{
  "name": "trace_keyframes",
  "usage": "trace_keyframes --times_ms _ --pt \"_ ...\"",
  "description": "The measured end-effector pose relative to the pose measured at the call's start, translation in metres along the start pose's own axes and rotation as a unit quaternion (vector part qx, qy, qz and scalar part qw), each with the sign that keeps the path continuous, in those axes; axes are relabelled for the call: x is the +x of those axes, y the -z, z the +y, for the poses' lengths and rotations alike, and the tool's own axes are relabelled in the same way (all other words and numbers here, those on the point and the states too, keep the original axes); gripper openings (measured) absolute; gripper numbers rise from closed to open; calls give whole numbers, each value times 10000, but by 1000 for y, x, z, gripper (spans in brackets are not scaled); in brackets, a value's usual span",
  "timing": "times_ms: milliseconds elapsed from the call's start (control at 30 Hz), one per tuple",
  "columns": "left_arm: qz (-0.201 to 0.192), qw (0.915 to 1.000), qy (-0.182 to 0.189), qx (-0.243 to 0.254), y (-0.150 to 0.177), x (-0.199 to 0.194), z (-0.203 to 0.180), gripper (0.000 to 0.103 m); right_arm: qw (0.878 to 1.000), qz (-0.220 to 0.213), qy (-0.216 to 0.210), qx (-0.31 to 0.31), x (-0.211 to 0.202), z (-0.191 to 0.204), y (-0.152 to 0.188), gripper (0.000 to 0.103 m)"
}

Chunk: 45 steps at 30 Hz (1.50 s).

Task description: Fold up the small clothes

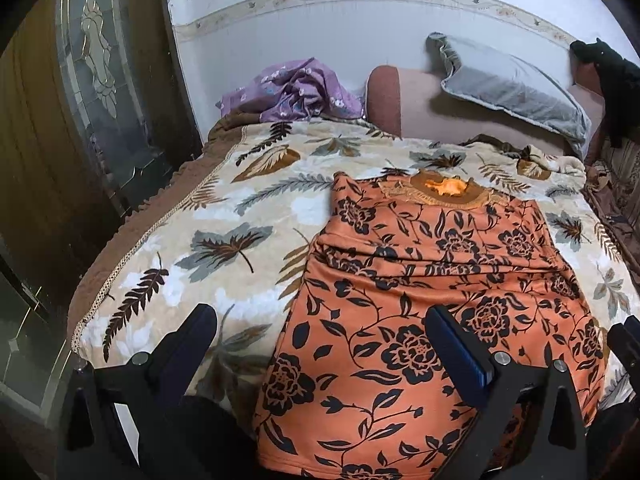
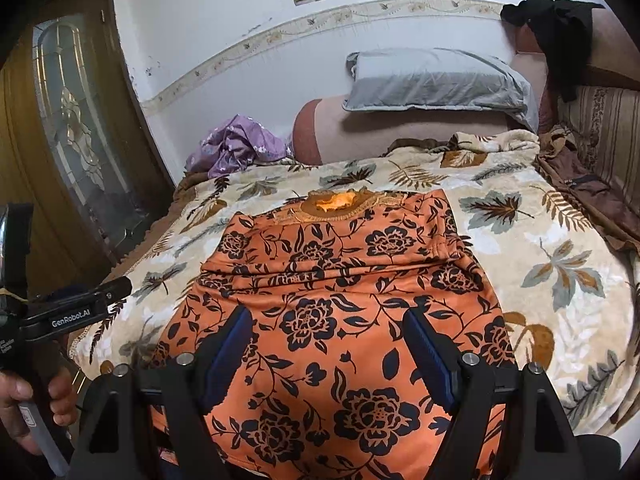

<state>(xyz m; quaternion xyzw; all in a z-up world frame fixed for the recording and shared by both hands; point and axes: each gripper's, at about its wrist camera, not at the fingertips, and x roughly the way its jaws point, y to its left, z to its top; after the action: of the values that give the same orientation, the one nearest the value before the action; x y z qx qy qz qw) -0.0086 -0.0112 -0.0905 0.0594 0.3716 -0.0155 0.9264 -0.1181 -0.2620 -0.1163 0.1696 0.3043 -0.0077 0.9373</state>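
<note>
An orange garment with black flowers (image 1: 432, 280) lies flat on the bed, neck away from me, both sides folded in to a long strip; it also shows in the right wrist view (image 2: 344, 280). My left gripper (image 1: 320, 320) is open and empty, above the garment's near left edge. My right gripper (image 2: 328, 324) is open and empty, above the garment's near end. The left gripper's body (image 2: 76, 308) shows at the left of the right wrist view, held by a hand.
The bed has a cream leaf-print blanket (image 1: 224, 216). A purple cloth (image 1: 292, 92), a pink bolster (image 1: 400, 100) and a grey pillow (image 1: 512, 88) lie at the head. A wooden glass door (image 1: 80, 100) stands left. A black garment (image 2: 560, 28) hangs at right.
</note>
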Motion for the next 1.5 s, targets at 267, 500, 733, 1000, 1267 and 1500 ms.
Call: trace_keyframes --times_ms 267,500,733,1000,1267,1500 --pt "144 9999 -2 15 7 14 4 103 9999 112 13 45 8 1 3 80" --pt "307 9995 2 -18 14 24 6 103 9996 278 91 67 15 -3 7 80" --pt "526 9984 174 58 -4 61 5 103 9991 427 53 32 49 -23 -9 80" --pt "918 9953 -207 -220 -66 174 3 103 9923 832 -133 912 163 -94 -67 71" --pt "1728 9839 -75 -449 -62 279 -12 103 9791 1492 69 1382 255 -146 -68 24" --pt "958 9944 -437 -49 -91 253 -25 103 9842 1329 69 1168 257 -143 -97 24"
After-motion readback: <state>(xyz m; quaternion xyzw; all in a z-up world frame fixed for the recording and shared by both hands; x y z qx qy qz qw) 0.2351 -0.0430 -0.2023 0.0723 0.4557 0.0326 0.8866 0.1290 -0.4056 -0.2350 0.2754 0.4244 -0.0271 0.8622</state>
